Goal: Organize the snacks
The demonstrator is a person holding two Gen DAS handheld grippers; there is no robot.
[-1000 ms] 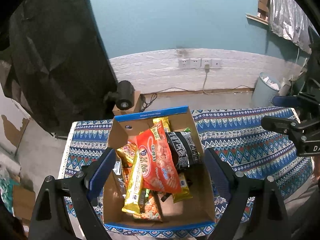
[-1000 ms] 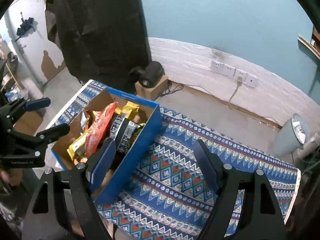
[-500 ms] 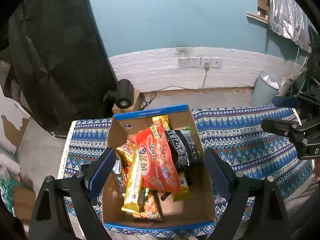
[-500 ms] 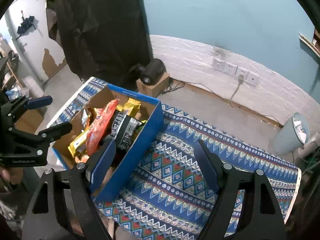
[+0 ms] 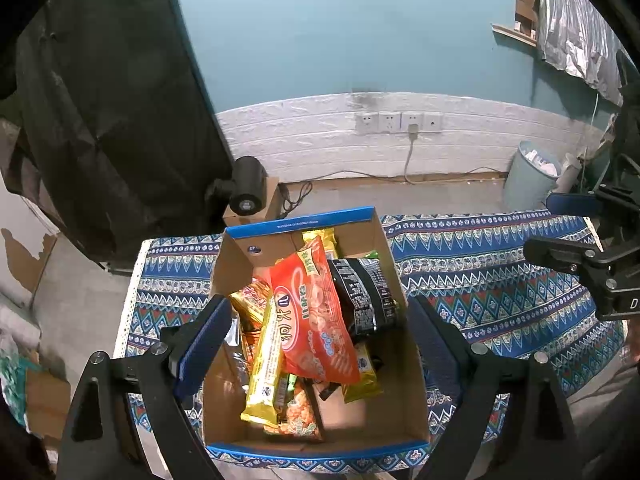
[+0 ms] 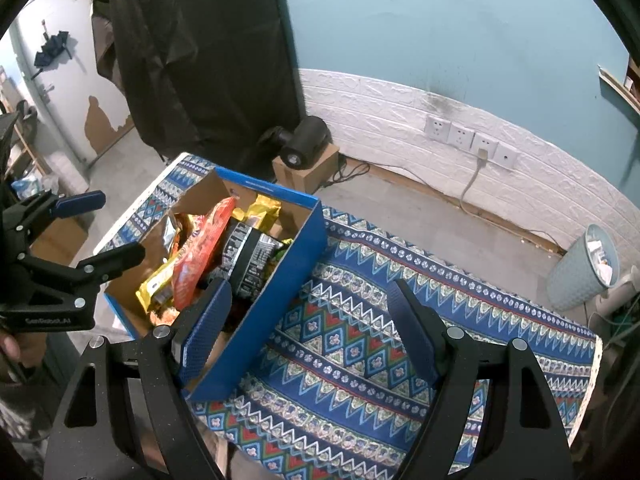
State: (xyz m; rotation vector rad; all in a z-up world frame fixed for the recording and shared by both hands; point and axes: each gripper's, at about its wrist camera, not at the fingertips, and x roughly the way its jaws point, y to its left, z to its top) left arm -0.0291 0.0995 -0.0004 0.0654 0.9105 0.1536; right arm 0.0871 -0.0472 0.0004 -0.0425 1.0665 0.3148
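Both grippers stood wide apart and held nothing: the left gripper [image 5: 320, 336] hung above the box [image 5: 304, 222] with its fingers straddling the pile, and the right gripper [image 6: 308, 320] hung over the bench [image 6: 360, 360] with the box's near blue wall just ahead of its left finger. Over the last second little had changed; both views slid only slightly, the box sitting a touch lower between the left fingers, and no packet shifted or left the pile. My reading is that nothing was picked or placed in that second, so the snacks lay as they had, all heaped loosely inside the one box. That fits either packets gathered in or packets waiting to be taken out and sorted. Counting what showed between the left fingers: one large red bag [image 5: 316, 316] on top, one long gold bar [image 5: 266, 368] beside it toward the left finger, one black packet [image 5: 362, 296] toward the right finger, one yellow packet [image 5: 320, 238] at the far wall, one orange-gold wrapper [image 5: 250, 300] under the red bag, one small orange pack [image 5: 298, 416] nearest, and one gold pouch [image 5: 362, 376]. More lay buried, so the total could not be told. Beyond the grippers, bare patterned cloth carried no snacks.
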